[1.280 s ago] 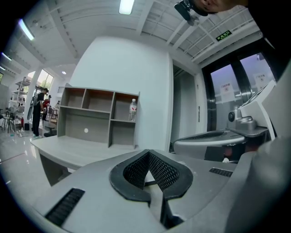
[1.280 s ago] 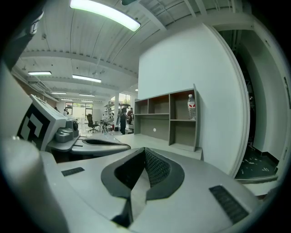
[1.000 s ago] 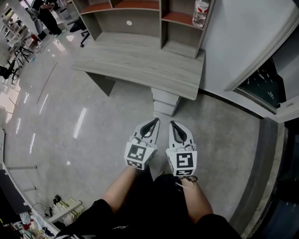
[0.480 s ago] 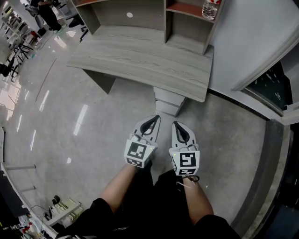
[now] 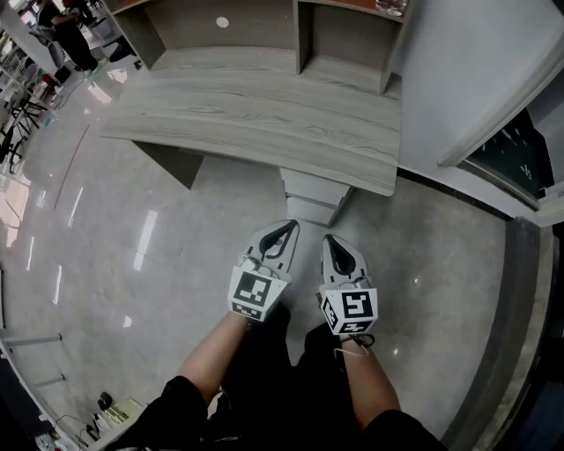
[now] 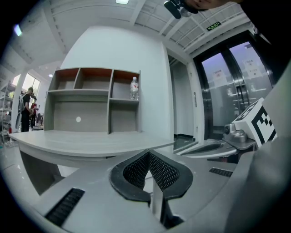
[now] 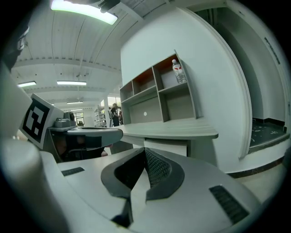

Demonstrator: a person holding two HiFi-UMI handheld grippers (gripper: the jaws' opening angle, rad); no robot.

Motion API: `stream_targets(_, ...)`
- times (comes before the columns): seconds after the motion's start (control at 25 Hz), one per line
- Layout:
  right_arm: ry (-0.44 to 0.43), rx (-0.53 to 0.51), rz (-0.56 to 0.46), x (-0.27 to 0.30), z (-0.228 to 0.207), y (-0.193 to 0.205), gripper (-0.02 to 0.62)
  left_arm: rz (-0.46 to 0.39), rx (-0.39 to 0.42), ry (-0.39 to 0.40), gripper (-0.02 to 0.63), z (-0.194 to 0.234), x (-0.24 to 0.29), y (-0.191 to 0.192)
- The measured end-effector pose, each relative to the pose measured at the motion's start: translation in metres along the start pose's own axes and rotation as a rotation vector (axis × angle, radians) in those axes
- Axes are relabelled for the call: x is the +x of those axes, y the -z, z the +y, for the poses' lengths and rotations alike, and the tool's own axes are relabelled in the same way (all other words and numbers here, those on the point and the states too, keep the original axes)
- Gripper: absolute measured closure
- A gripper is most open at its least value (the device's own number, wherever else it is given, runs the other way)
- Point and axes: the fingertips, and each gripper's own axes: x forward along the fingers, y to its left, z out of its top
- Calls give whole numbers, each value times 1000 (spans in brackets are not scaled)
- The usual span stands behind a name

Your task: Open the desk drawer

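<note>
Floor (image 5: 132, 264): open grey polished area. The person stands on it facing the desk, both forearms held out ahead.

Desk (image 5: 264, 114): wood-grain top with its long axis running across the head view. A shelf hutch (image 5: 220, 26) sits at the back and a white wall (image 5: 467, 62) is at its right end. A water bottle (image 6: 134, 88) stands in the hutch's right-hand cubby.

Drawer stack (image 5: 313, 198): tucked under the right end of the desktop, with pale fronts one above the other, all flush, so nothing is open yet. The fronts run parallel to the desk's front edge, so the pull would come straight back toward the person. I can't make out a handle or a finger groove in any view.

Left gripper (image 5: 285, 228): jaws fully together with nothing between them, pointing roughly level at the desk.

Right gripper (image 5: 328, 239): also pinched closed and empty, running parallel just beside the left.

Key relation: the stack lies dead ahead, roughly on the line between the two grippers. In the head view the left tips sit slightly nearer the lower front. In the right gripper view a drawer front (image 7: 166, 146) sits square above its jaws, so my call is that either could take it. Neither touches the stack; there's a gap to close first. The jaws would have to spread, or hook an edge, before any pull.
</note>
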Motion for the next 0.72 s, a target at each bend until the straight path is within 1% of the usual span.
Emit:
stream_targets(0.2, 14, 8, -11, 23, -12, 31, 589, -5, 52, 14, 603, 13, 24, 25)
stream_targets(0.44, 3, 3, -28, 50, -15, 68, 589, 8, 70, 20, 603, 23, 37, 57)
stream_targets(0.56, 11, -48, -43, 67, -20, 96, 589, 20, 115, 18, 603, 26, 45, 73)
stream_targets(0.72, -2, -51, -79, 85, -23, 137, 589, -3, 153, 21, 603, 26, 54, 109)
